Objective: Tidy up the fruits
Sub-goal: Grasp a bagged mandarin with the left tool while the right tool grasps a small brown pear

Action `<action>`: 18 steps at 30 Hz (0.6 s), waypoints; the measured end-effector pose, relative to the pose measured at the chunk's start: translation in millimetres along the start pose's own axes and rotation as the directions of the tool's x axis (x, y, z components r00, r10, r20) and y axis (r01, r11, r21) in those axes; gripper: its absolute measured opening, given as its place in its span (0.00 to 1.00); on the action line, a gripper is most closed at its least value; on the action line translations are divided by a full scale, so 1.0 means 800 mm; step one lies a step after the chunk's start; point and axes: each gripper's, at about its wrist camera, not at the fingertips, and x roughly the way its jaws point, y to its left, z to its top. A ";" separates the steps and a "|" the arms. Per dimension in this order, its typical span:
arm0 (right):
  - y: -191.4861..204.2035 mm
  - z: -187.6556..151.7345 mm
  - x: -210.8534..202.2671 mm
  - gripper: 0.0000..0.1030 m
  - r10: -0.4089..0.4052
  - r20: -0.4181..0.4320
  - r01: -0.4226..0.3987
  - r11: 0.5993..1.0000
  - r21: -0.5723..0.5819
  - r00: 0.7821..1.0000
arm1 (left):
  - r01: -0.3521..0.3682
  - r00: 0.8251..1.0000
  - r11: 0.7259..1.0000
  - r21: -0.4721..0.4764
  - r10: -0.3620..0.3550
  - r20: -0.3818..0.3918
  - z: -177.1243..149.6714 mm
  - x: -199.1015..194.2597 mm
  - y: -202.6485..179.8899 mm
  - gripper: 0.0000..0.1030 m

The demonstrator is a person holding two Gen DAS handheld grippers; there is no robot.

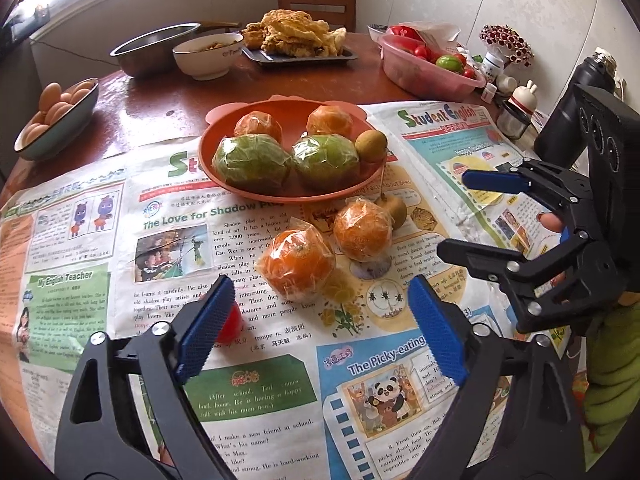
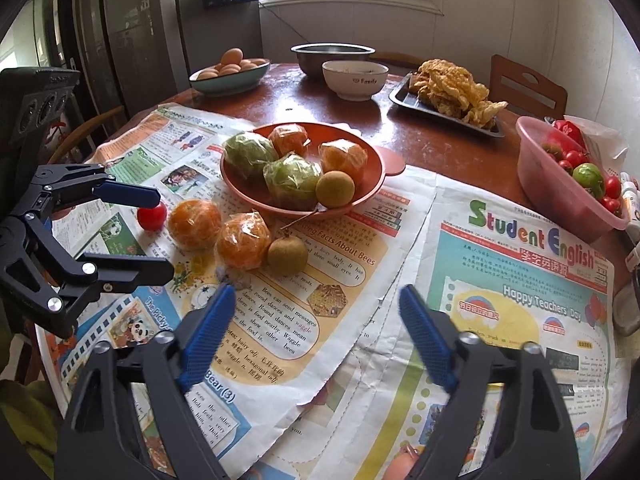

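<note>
An orange-red plate [image 1: 248, 192] [image 2: 372, 184] on the newspaper holds two wrapped oranges, two wrapped green fruits and a brown round fruit. In front of it lie two wrapped oranges [image 1: 296, 266] [image 1: 362, 228], another brown fruit [image 1: 396, 208] and a small red tomato [image 1: 230, 324], half hidden behind my left finger. My left gripper [image 1: 320, 286] [image 2: 164, 234] hangs open just short of the nearer orange, nothing between its pads. My right gripper [image 2: 316, 292] [image 1: 454, 212] is open over bare newspaper, right of the loose fruit [image 2: 243, 240].
At the back of the round wooden table stand a bowl of eggs [image 2: 230, 74], a steel bowl [image 2: 332, 56], a white bowl [image 2: 354, 80] and a tray of fried food [image 2: 452, 96]. A pink basin of tomatoes [image 2: 560, 184] and small bottles [image 1: 496, 72] line the right side.
</note>
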 end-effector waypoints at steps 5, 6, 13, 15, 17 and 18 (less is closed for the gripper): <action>0.003 0.002 0.016 0.60 0.025 -0.023 -0.025 0.999 -0.023 0.999 | 0.013 1.000 1.000 -0.014 -0.013 -0.005 0.002 0.006 0.007 0.69; 0.004 0.003 0.019 0.58 0.027 -0.027 -0.028 0.999 -0.024 0.999 | 0.015 1.000 1.000 -0.014 -0.015 -0.007 0.002 0.007 0.008 0.68; 0.005 0.014 0.037 0.45 0.066 -0.043 -0.068 0.997 -0.039 0.997 | 0.031 0.999 0.999 -0.016 -0.031 -0.019 0.006 0.014 0.011 0.61; 0.006 0.017 0.040 0.40 0.075 -0.045 -0.077 0.996 -0.047 0.996 | 0.033 0.999 0.999 -0.019 -0.033 -0.024 0.007 0.017 0.013 0.58; 0.006 0.020 0.044 0.38 0.086 -0.046 -0.088 0.995 -0.050 0.995 | 0.036 0.999 0.999 -0.021 -0.036 -0.031 0.009 0.020 0.014 0.56; 0.005 0.021 0.045 0.36 0.090 -0.046 -0.093 0.994 -0.051 0.995 | 0.036 0.999 0.999 -0.021 -0.037 -0.033 0.009 0.022 0.014 0.56</action>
